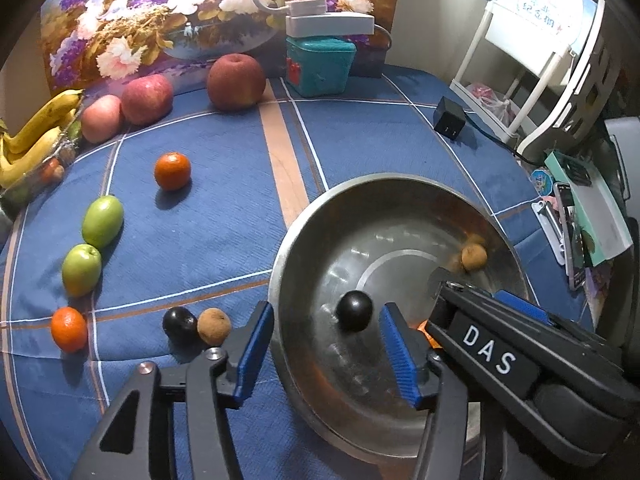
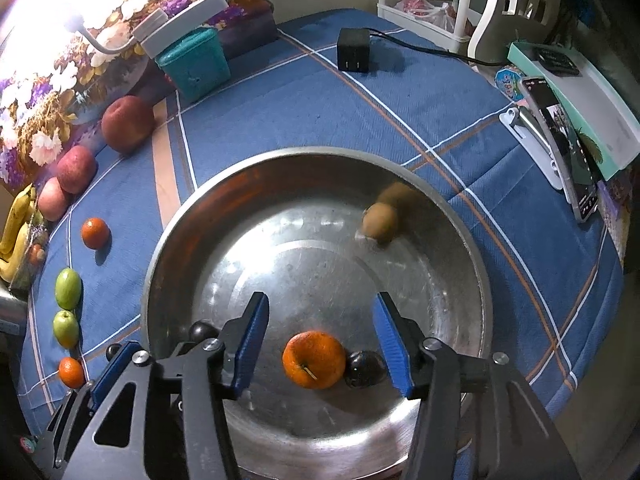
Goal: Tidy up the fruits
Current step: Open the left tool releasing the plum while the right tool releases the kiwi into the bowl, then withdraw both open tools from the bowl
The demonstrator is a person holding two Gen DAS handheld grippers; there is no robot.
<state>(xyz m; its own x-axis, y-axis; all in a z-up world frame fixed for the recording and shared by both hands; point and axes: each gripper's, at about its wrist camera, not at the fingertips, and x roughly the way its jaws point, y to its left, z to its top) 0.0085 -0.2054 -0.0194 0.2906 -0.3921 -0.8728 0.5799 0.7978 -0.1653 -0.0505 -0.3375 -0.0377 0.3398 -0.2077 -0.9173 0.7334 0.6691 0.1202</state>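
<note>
A steel bowl [image 1: 296, 236] stands on the blue checked cloth. My left gripper [image 1: 327, 312] hangs open over its near edge, one finger outside the rim and one inside; a dark plum [image 1: 354, 311] lies loose on the bowl floor between the pads, untouched. In the right wrist view my right gripper [image 2: 322, 300] is open above the bowl [image 2: 320, 152]. An orange [image 2: 314, 359] rests below it, free of both pads, with the dark plum [image 2: 365, 368] against its side. A brown fruit [image 2: 380, 220] lies blurred near the far wall.
On the cloth to the left lie two green fruits [image 1: 102, 222], two oranges [image 1: 172, 171], a dark plum [image 1: 179, 325] beside a brown fruit [image 1: 215, 325], three apples [image 1: 236, 82] and bananas [image 1: 36, 128]. A teal box [image 1: 318, 66], a black charger [image 1: 449, 118] and a phone [image 2: 564, 152] lie behind and to the right.
</note>
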